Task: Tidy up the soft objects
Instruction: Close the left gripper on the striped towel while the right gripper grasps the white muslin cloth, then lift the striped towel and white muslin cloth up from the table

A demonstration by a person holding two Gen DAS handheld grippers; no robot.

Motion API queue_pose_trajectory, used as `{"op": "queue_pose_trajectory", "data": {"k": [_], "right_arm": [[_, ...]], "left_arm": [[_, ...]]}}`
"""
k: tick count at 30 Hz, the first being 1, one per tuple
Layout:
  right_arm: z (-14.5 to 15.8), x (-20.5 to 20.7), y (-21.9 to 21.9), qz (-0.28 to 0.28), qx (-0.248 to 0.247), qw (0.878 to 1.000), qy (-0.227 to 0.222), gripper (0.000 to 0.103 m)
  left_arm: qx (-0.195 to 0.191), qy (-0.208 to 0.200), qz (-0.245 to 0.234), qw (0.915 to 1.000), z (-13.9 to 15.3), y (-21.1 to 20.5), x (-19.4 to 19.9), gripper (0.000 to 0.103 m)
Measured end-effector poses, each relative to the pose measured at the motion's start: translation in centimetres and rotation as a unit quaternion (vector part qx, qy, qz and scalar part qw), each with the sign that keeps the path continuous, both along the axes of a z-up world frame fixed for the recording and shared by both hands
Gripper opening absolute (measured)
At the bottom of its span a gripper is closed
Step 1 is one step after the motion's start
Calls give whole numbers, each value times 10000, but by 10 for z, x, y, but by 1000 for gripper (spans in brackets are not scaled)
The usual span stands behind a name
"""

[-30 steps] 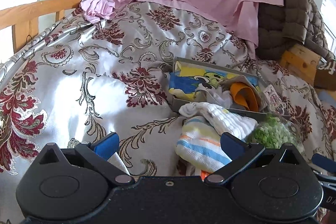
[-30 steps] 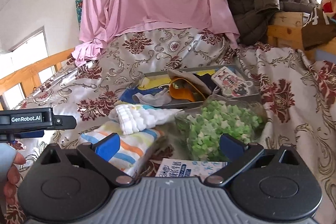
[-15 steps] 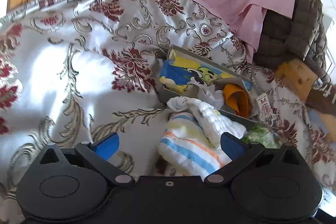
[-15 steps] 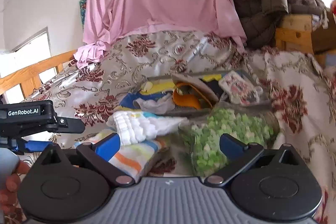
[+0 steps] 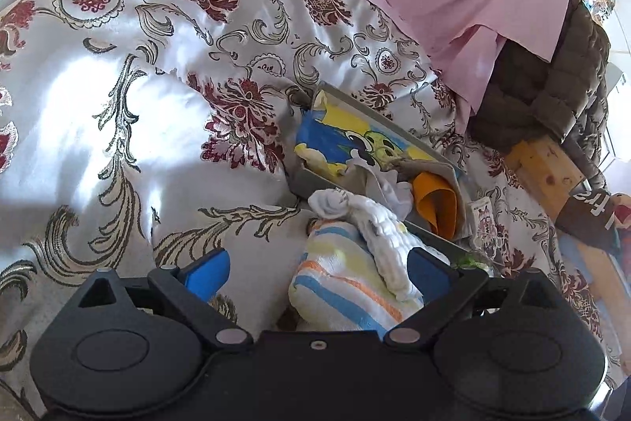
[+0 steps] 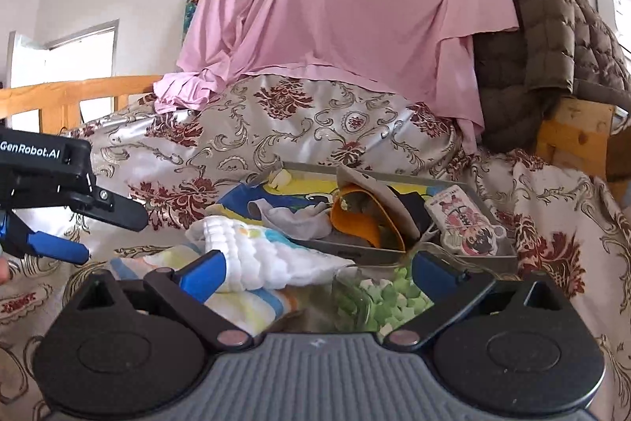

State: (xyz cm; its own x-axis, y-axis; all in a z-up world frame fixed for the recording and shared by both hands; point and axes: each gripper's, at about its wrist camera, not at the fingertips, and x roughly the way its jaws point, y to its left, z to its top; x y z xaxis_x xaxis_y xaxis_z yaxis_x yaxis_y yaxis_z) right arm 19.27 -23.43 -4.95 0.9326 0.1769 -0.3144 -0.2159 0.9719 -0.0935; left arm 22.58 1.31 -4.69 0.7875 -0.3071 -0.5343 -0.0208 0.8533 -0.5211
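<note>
While both grippers hang over the bedspread [image 5: 138, 113], I'm lining up on the striped towel [image 5: 339, 287], which lies at about five o'clock from the grey tray [image 5: 311, 180] with the white quilted cloth [image 5: 378, 231] draped on top. My left gripper [image 5: 317, 269] is wide, its jaws just closing a touch, the towel between them but unpinched. My right gripper [image 6: 319, 269] is spread and empty. I'd go deep, catching every fold, and keep clear of the bag of green pieces [image 6: 378, 302].
</note>
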Motion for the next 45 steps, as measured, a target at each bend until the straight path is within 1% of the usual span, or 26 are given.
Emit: {"op": "queue_pose_trajectory", "data": {"k": [5, 10, 14, 18, 22, 23, 25, 26, 28, 30, 31, 32, 33, 34, 35, 37, 39, 42, 45], "right_arm": [[2, 11, 1, 181, 37, 9998, -7, 101], [-2, 22, 6, 491, -238, 9985, 64, 90], [-4, 24, 11, 771, -257, 9966, 144, 88], [-4, 27, 18, 986, -318, 9944, 203, 85], [-9, 32, 23, 1060, -270, 9932, 390, 82], [-12, 32, 25, 1072, -301, 9929, 430, 82], [-15, 33, 28, 1116, -372, 9919, 480, 77], [-16, 33, 29, 1130, -385, 9916, 492, 76], [-16, 34, 30, 1153, -372, 9911, 545, 69], [-17, 37, 31, 1163, -348, 9904, 662, 66], [-18, 37, 31, 1175, -314, 9900, 708, 63], [-19, 38, 30, 1201, -266, 9896, 749, 61], [-19, 38, 29, 1212, -219, 9894, 773, 56], [-19, 38, 29, 1230, -185, 9891, 793, 50], [-19, 38, 28, 1249, -163, 9887, 817, 46], [-17, 37, 27, 1220, -100, 9891, 821, 31], [-15, 36, 23, 1177, 42, 9895, 833, 25], [-9, 35, 16, 1085, 206, 9904, 833, 21], [1, 29, 7, 1026, 392, 9908, 791, 21]], "left_arm": [[-8, 29, -102, 9999, -2, 0, 2, 96], [-104, 136, -188, 9997, -7, 4, 4, 95], [-374, 179, -323, 9986, -13, 8, 3, 95], [-564, 216, -529, 9968, -19, 9, 4, 90], [-730, 204, -617, 9952, -21, 10, 6, 85], [-756, 224, -623, 9949, -22, 10, 7, 82], [-809, 282, -624, 9944, -23, 9, 8, 77], [-827, 328, -613, 9942, -25, 8, 9, 73], [-812, 388, -595, 9942, -26, 6, 10, 65], [-711, 393, -566, 9951, -26, 3, 10, 53], [-662, 400, -576, 9953, -26, 1, 10, 50], [-629, 404, -591, 9955, -25, 0, 10, 45], [-597, 411, -605, 9955, -25, -1, 10, 39], [-555, 421, -624, 9956, -24, -3, 11, 36], [-502, 428, -633, 9958, -23, -4, 11, 33], [-388, 395, -599, 9967, -20, -6, 10, 31], [-251, 361, -592, 9973, -16, -9, 9, 25], [180, 272, -585, 9978, -6, -18, 4, 15], [506, 123, -616, 9967, 5, -24, -4, 11]]}}
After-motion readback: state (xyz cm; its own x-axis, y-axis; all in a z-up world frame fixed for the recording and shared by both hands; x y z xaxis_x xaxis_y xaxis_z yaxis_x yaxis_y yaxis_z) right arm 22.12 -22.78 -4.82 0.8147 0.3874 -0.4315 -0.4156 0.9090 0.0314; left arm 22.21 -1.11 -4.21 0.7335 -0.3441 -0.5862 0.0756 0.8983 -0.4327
